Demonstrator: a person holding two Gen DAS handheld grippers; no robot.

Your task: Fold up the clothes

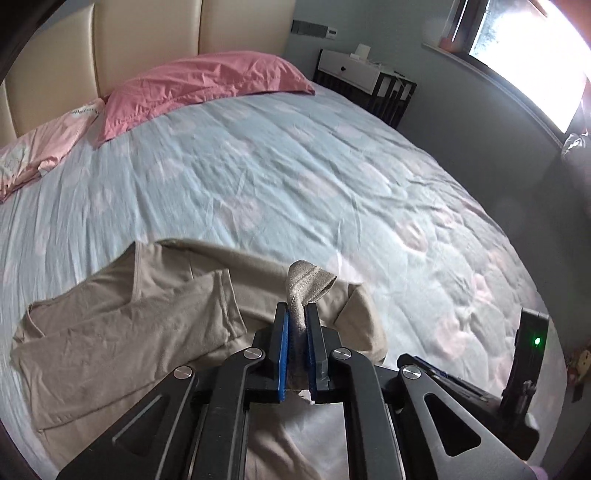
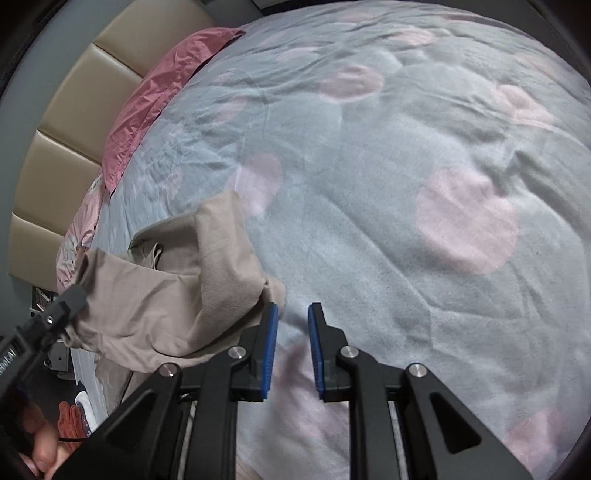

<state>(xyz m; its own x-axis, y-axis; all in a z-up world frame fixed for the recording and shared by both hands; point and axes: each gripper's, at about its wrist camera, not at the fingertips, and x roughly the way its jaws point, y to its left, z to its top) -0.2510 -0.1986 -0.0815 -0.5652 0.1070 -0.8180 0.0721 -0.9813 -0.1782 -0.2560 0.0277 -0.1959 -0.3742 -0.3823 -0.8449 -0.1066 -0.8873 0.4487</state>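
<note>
- The left gripper is clamped on a bunched hem of the beige garment, which is pinched between the blue pads and lifted off the bed.
- The right gripper is held partly open with nothing between its pads, angled down just beside the garment's edge.
- The rest of the garment is spread on the quilt.
- Pink pillows are seen at the headboard.

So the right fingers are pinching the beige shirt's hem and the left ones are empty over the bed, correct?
Swapped. The left wrist view shows the left gripper pinching the beige shirt hem; the right wrist view shows the right gripper empty over the bed.
</note>
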